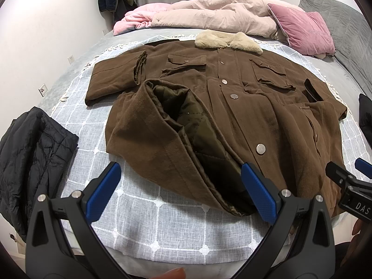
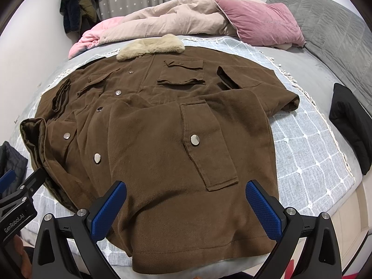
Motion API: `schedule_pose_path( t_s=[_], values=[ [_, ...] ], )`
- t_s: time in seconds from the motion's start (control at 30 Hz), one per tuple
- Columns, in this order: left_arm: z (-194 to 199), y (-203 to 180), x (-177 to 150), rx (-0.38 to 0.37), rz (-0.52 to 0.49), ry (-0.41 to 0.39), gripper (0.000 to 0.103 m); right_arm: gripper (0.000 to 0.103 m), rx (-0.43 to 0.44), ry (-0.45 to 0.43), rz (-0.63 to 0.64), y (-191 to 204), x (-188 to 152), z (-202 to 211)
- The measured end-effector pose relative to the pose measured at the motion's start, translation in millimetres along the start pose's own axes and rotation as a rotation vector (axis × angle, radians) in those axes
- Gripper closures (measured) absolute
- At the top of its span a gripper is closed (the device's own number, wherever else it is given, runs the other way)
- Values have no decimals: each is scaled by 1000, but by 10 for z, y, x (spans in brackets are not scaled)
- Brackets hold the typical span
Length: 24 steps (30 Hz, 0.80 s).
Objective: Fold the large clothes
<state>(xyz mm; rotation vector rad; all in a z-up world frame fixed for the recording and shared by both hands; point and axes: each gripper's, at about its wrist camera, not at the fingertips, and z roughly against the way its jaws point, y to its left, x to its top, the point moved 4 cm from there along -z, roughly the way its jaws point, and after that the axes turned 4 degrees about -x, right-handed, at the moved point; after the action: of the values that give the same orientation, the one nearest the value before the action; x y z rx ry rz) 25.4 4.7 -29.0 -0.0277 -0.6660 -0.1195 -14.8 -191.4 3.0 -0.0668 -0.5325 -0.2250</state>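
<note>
A large brown coat (image 1: pixel 232 107) with a beige fur collar (image 1: pixel 229 41) lies front up on a grey checked blanket (image 1: pixel 162 218). Its left front flap is turned back, showing dark green quilted lining (image 1: pixel 186 107). My left gripper (image 1: pixel 181 193) is open and empty, just above the coat's lower left hem. In the right wrist view the coat (image 2: pixel 162 139) fills the middle, collar (image 2: pixel 151 46) far. My right gripper (image 2: pixel 186 207) is open and empty over the coat's lower right hem. Each gripper shows at the edge of the other's view (image 1: pixel 348 181) (image 2: pixel 18 197).
A folded black padded jacket (image 1: pixel 34 158) lies at the left of the bed. Another black garment (image 2: pixel 351 123) lies at the right. A pink and beige duvet (image 1: pixel 209 16), a pink pillow (image 1: pixel 304 30) and a grey headboard cushion (image 2: pixel 325 23) are at the far side. Clothes hang on the wall (image 2: pixel 79 7).
</note>
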Motion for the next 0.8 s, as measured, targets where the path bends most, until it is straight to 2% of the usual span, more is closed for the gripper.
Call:
schedule_pose_path(
  t_s=[0.33, 0.43, 0.53, 0.6, 0.67, 0.8],
  values=[
    [31, 160, 83, 1, 26, -17, 0, 0, 10, 4, 2, -1, -2, -6],
    [84, 233, 135, 15, 27, -57, 0, 0, 45, 7, 9, -32, 10, 3],
    [186, 297, 215, 25, -4, -143, 0, 0, 78, 16, 15, -92, 22, -18],
    [223, 368, 291, 41, -31, -152, 0, 0, 94, 25, -2, -160, 39, -33],
    [233, 475, 390, -12, -16, -146, 0, 0, 117, 18, -35, -260, 79, -21],
    [112, 744, 531, -97, 77, -62, 0, 0, 118, -28, -119, -546, 173, 5]
  ],
)
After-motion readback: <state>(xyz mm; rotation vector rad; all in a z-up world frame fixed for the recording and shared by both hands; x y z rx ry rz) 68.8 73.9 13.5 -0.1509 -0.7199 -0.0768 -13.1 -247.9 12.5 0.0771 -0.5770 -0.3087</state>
